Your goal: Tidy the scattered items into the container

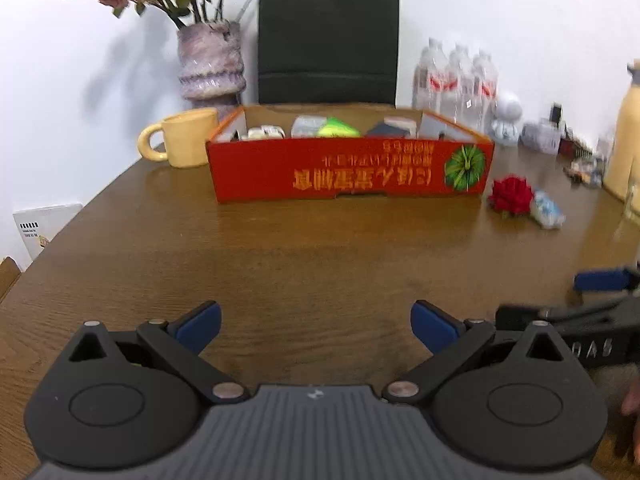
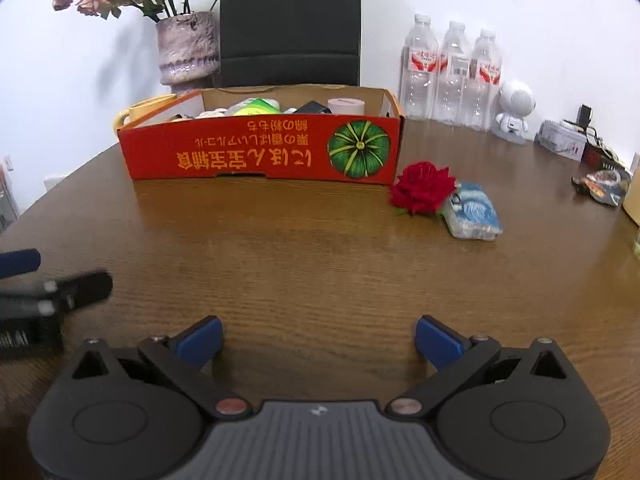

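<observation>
A red cardboard box (image 1: pixel 348 168) (image 2: pixel 264 148) with a pumpkin picture stands at the far middle of the wooden table and holds several small items. A red fabric rose (image 1: pixel 512 195) (image 2: pixel 423 187) and a blue-white tissue pack (image 1: pixel 547 209) (image 2: pixel 474 212) lie on the table just right of the box. My left gripper (image 1: pixel 316 326) is open and empty, low over the near table. My right gripper (image 2: pixel 318 340) is open and empty, also near the front. Each gripper shows at the edge of the other's view.
A yellow mug (image 1: pixel 182 142) and a vase of dried flowers (image 1: pixel 210 64) stand left of the box. A black chair back (image 2: pixel 290 24) is behind it. Three water bottles (image 2: pixel 452 76), a white robot figure (image 2: pixel 514 112) and small clutter (image 2: pixel 580 148) stand at the back right.
</observation>
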`<state>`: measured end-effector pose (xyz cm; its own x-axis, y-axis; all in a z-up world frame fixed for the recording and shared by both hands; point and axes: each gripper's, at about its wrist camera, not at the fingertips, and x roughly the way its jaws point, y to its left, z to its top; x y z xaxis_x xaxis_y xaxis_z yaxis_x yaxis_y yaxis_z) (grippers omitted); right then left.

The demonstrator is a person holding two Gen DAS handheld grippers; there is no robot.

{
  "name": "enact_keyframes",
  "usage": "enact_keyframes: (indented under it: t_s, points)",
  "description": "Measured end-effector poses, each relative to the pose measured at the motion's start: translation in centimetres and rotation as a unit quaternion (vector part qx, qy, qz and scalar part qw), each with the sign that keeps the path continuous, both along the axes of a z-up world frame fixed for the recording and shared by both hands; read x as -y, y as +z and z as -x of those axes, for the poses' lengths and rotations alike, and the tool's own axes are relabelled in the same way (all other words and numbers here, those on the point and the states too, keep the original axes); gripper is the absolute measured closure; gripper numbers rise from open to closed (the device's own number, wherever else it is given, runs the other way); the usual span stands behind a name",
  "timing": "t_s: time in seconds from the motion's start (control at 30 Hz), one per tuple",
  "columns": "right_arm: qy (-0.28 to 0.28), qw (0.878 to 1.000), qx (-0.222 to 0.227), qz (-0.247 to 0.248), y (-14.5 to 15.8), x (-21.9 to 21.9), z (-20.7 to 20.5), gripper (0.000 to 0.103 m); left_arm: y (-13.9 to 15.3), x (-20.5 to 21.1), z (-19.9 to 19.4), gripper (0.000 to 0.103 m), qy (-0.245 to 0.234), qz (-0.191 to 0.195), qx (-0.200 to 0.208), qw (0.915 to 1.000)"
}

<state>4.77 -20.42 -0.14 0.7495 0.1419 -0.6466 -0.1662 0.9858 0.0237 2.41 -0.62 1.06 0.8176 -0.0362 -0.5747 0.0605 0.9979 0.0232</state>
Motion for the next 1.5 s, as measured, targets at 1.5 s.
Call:
enact_keyframes:
  t_s: [1.5]
  points:
    - [-0.019,1.0,0.0,0.0,0.0,0.1,-0.1,0.0,-0.8,1.3,-0.2,0.0,0.015,0.002,-0.045,0.9989]
